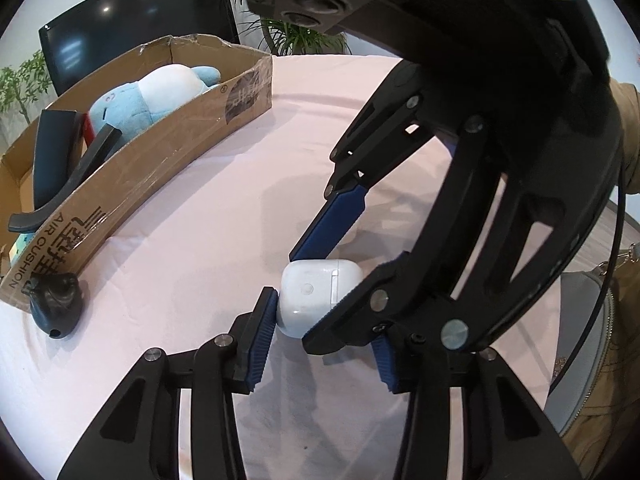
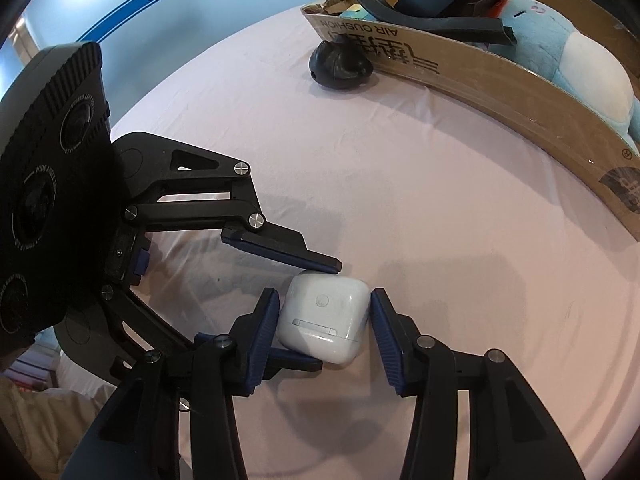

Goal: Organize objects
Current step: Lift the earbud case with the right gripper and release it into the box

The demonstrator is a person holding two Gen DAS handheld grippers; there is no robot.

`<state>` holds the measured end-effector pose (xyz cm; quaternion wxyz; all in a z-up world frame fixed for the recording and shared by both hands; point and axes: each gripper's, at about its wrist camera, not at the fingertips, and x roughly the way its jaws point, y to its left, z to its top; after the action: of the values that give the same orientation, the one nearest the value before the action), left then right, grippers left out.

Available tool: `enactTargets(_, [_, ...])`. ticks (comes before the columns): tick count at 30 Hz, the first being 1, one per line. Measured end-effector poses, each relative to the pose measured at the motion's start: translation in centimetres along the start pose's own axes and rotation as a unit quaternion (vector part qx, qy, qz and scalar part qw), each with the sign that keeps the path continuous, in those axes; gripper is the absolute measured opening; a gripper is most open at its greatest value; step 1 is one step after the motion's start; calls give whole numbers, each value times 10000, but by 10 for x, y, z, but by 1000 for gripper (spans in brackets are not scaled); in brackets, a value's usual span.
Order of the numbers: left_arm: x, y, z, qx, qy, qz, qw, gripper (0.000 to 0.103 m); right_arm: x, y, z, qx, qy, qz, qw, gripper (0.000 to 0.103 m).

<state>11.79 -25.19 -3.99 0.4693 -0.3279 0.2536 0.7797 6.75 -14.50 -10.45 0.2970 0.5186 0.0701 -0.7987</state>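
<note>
Left wrist view: a white earbud case (image 1: pixel 316 298) sits on a desk (image 1: pixel 224 208) covered in pale pink cloth, with both grippers closing in on it at once. The left gripper (image 1: pixel 326 334) has narrow jaws straddling the case; its left pad touches the case side, while the other pad is hidden behind the right gripper (image 1: pixel 320 280), which reaches in from above.

In the right wrist view that gripper's near-side pad meets the case and the far pad stands just off it, so neither grip looks firm yet.

The step in hand seems to be taking hold of the case, possibly to open it. The next move calls for squeezing evenly without tipping it.

A cardboard box (image 2: pixel 472 64) nearby reads "AIR CUSHION", with Chinese characters I cannot make out. It holds a blue plush toy (image 2: pixel 580 60).
</note>
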Motion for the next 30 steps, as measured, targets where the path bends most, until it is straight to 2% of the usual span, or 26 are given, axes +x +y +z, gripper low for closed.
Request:
enactTargets(11, [-4, 1, 3, -76, -118, -83, 9999, 42, -1, 0, 3, 138, 142, 217, 9996, 45])
enactTargets(19, [-18, 14, 19, 52, -239, 21, 9997, 42, -22, -3, 9, 122, -17, 318, 9994, 45])
enactTargets(25, [-42, 46, 41, 209, -413, 305, 9985, 42, -46, -11, 44, -121, -157, 299, 9994, 45])
enactTargets(30, [-59, 99, 63, 127, -688, 396, 9968, 42, -66, -25, 95, -284, -343, 262, 9987, 45])
